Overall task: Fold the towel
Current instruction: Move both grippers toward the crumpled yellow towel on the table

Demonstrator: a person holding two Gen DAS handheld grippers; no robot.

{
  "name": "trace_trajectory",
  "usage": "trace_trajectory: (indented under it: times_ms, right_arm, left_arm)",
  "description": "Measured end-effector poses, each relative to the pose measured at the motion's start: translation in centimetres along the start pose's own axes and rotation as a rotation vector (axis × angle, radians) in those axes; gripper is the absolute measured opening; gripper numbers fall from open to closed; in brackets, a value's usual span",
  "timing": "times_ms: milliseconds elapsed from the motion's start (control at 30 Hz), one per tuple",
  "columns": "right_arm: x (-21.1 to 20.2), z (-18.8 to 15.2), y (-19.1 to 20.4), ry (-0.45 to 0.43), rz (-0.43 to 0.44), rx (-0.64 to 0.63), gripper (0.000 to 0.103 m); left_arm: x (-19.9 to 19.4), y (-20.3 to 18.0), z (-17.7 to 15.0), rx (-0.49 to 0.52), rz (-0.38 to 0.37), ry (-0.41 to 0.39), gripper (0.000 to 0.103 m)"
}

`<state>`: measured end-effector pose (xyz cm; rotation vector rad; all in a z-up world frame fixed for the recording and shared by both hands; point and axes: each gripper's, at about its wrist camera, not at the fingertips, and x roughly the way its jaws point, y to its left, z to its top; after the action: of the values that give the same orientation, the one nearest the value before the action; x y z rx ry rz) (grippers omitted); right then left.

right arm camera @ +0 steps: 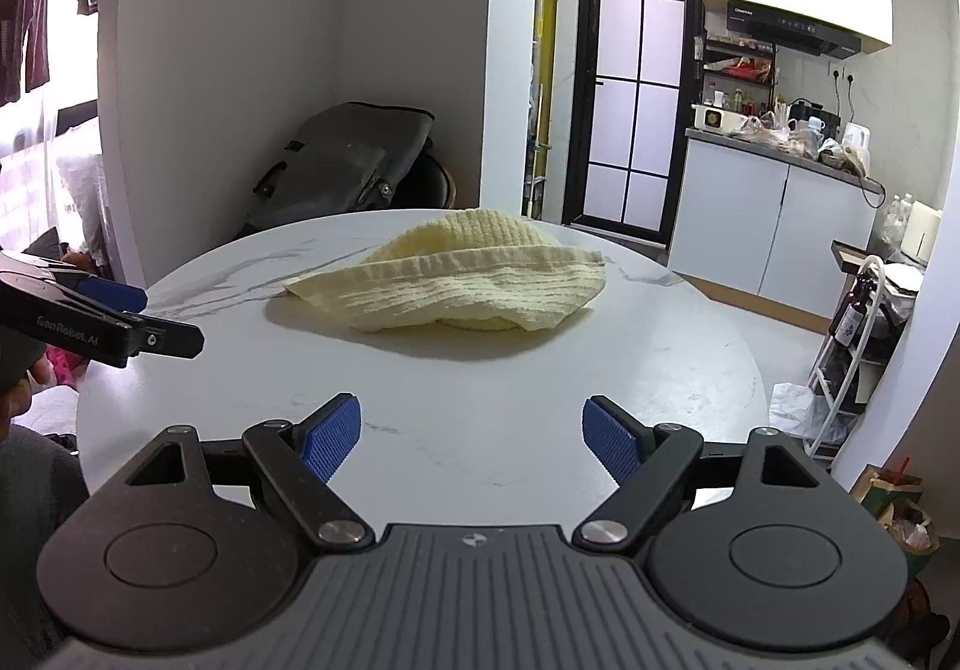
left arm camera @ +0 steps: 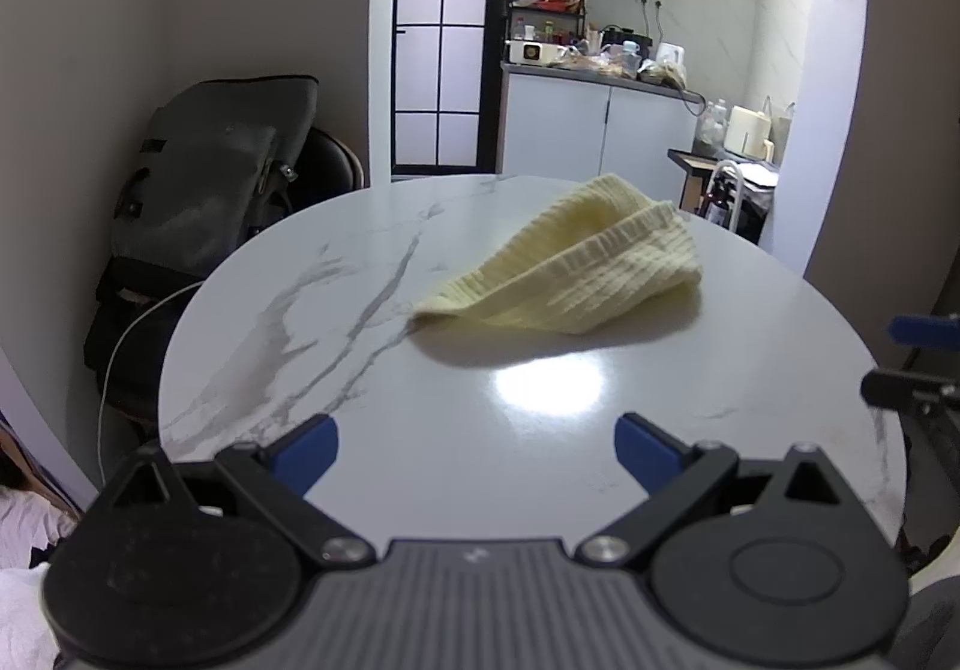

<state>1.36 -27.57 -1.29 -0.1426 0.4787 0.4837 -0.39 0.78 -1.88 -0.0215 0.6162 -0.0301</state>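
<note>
Both tongs hang idle over the near side of the table (left arm camera: pixel 240 310); left gripper (left arm camera: pixel 476 451) w/ blue pads spread wide, nothing between them; right gripper (right arm camera: pixel 471 433) likewise gaping, nothing held; each sits well short of the cloth, approx. side by side, w/ the right one peeking in at the edge of the left view and the left one showing at the edge of the right view. Towel (left arm camera: pixel 576 262) is pale yellow, ribbed, lying in a loose rumpled heap toward the far middle of the round marble-look top; one hemmed edge is flopped over the bulk, a thin corner trails out to the left, and it's not flat anywhere; so folding hasn't really begun, judging by the lie of it. Risks from here, as I read it: grabbing into the heap instead of a clear corner would likely pinch two layers at once, so the cloth lifts as a wad and won't spread; the top looks glossy, so a one-sided tug could slide the whole thing toward the far rim rather than open it; pads coming in too low may skid on the surface and miss the thin hem; corners on the far side are hidden by the bulge, so picking blind there invites a crooked fold. Backpack (left arm camera: pixel 222 160) beyond the table is well apart; no issue.
</note>
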Motion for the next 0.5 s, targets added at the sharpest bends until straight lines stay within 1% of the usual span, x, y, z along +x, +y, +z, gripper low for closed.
trace_trajectory:
  times_ms: [233,500]
  right_arm:
    - [0.6,0.5,-1.5,0.023,0.0,-0.002,0.085]
    - [1.9,2.0,-2.3,0.115,-0.004,-0.09,0.085]
  left_arm:
    - [0.6,0.7,0.5,0.01,-0.007,-0.01,0.095]
    - [1.7,1.2,1.3,0.003,-0.011,-0.01,0.095]
